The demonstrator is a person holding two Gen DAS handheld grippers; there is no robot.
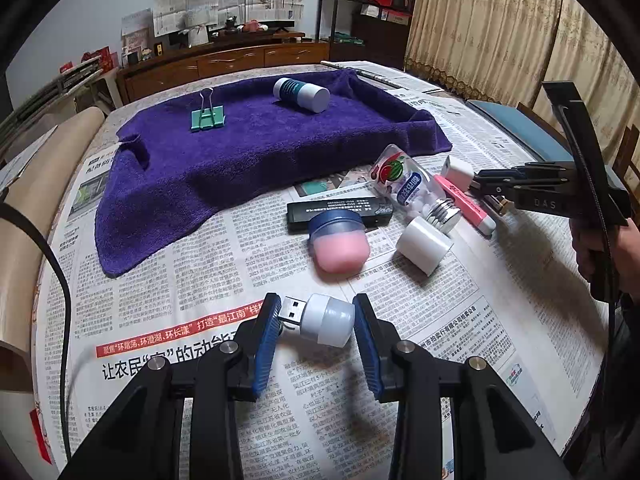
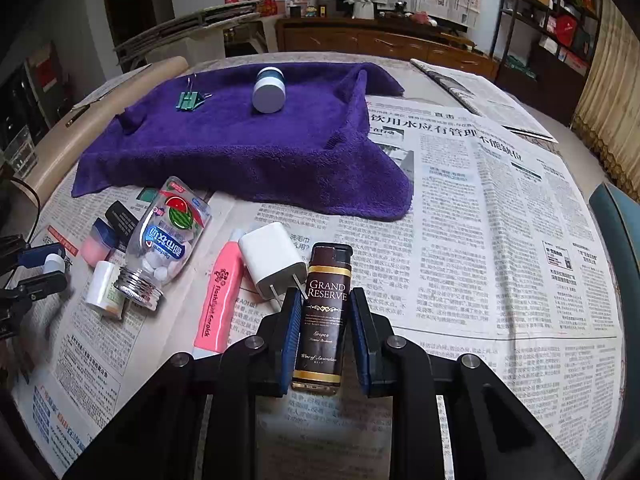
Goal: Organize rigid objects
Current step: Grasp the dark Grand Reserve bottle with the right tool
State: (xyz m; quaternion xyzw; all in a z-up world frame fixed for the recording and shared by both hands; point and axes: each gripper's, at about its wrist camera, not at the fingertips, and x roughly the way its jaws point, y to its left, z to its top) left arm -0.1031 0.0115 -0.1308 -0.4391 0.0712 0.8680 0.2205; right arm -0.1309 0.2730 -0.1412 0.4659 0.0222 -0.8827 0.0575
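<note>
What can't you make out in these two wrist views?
- Left view: the right gripper tips, hidden behind the white charger.
- Right view: the left gripper, cut off by the frame edge.
- Right view: black box, mostly covered by the candy bottle.

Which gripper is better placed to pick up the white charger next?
Right. Its gripper straddles the brown lighter, which lies right beside the charger; the left gripper sits around the USB light, farther off.
</note>
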